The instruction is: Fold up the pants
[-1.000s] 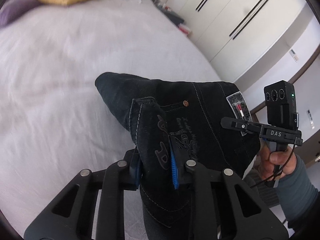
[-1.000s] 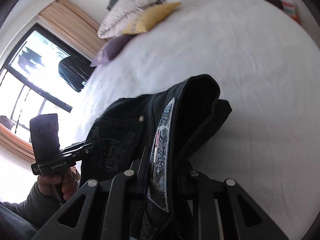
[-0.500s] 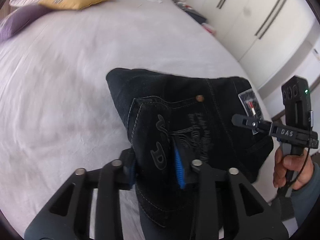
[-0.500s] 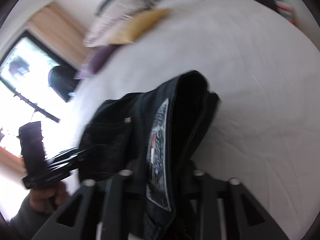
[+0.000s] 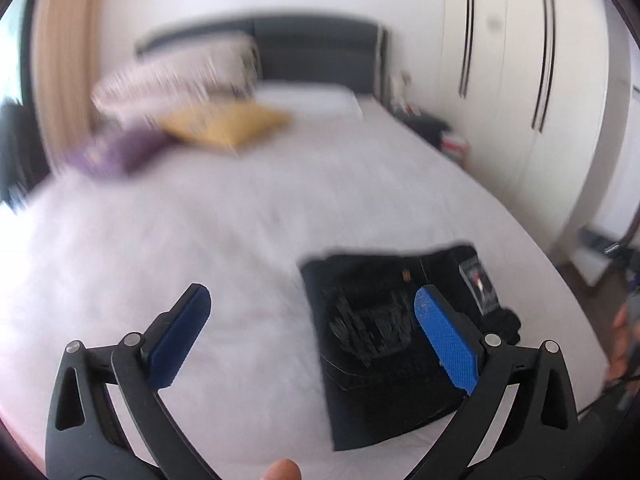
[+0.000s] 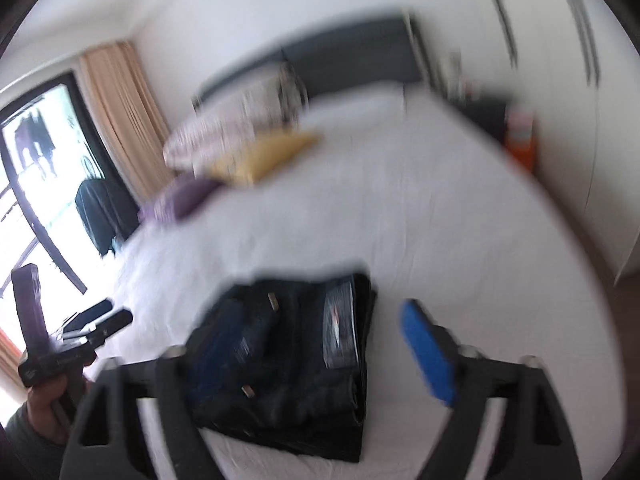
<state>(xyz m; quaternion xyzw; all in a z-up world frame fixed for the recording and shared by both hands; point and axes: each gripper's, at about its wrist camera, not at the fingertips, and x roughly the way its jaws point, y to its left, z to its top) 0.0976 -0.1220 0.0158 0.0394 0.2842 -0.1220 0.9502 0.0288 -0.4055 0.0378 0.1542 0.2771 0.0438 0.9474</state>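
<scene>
The black denim pants lie folded into a compact stack on the white bed, near its front edge. In the right wrist view the pants show a back pocket and a waist patch on top. My left gripper is open and empty, raised above the bed to the left of the stack; its right pad overlaps the pants in view. My right gripper is open and empty, above the stack. The left gripper also shows at the left of the right wrist view.
Yellow, purple and patterned pillows lie at the head of the bed by a dark headboard. White wardrobes stand on the right. A window with a curtain and a dark chair are on the left.
Both grippers have let go of the pants, opened and pulled back and up. The pants now lie flat on the bed. Both views are blurred by motion.
</scene>
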